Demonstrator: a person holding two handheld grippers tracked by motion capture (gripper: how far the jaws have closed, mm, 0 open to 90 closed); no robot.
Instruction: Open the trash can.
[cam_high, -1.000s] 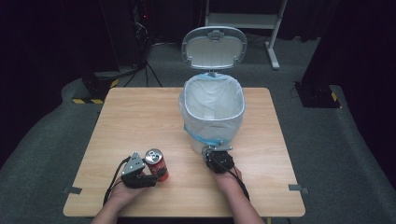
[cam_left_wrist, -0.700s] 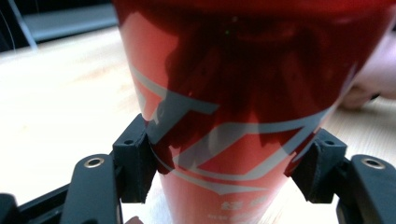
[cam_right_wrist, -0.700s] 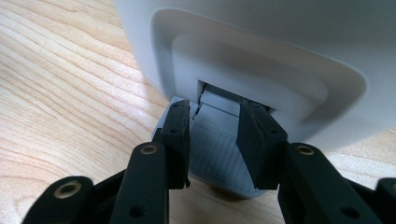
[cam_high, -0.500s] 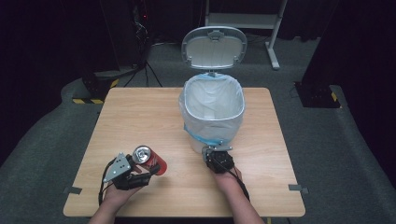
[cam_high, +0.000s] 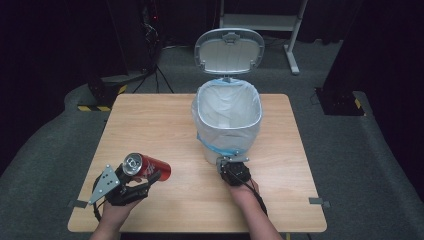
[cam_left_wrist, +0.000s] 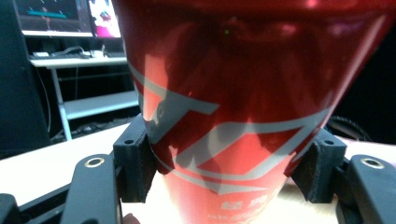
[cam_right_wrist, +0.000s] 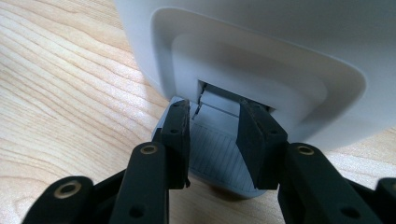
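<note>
A red drink can (cam_high: 148, 167) is off the wooden table (cam_high: 150, 120), tipped on its side with its top toward the camera. My left gripper (cam_high: 149, 173) is shut on it at the front left. In the left gripper view the can (cam_left_wrist: 233, 107) sits between both pads (cam_left_wrist: 135, 163). A white pedal bin (cam_high: 202, 127) with a plastic liner stands mid-table, its lid (cam_high: 229, 50) raised. My right gripper (cam_high: 231, 162) is at the bin's front base. In the right gripper view its jaws (cam_right_wrist: 215, 121) stand slightly apart, resting on the grey pedal (cam_right_wrist: 215, 144) below the bin wall (cam_right_wrist: 261, 56).
Bare tabletop lies left of and behind the bin. Beyond the table are a dark tripod (cam_high: 150, 70) at the back left and a white stand (cam_high: 295, 45) at the back right. A desk with monitors (cam_left_wrist: 65, 18) shows behind the can.
My left gripper has carried the can left and toward the person, lifting and tipping it from upright onto its side. The right gripper and the raised lid have stayed put.
</note>
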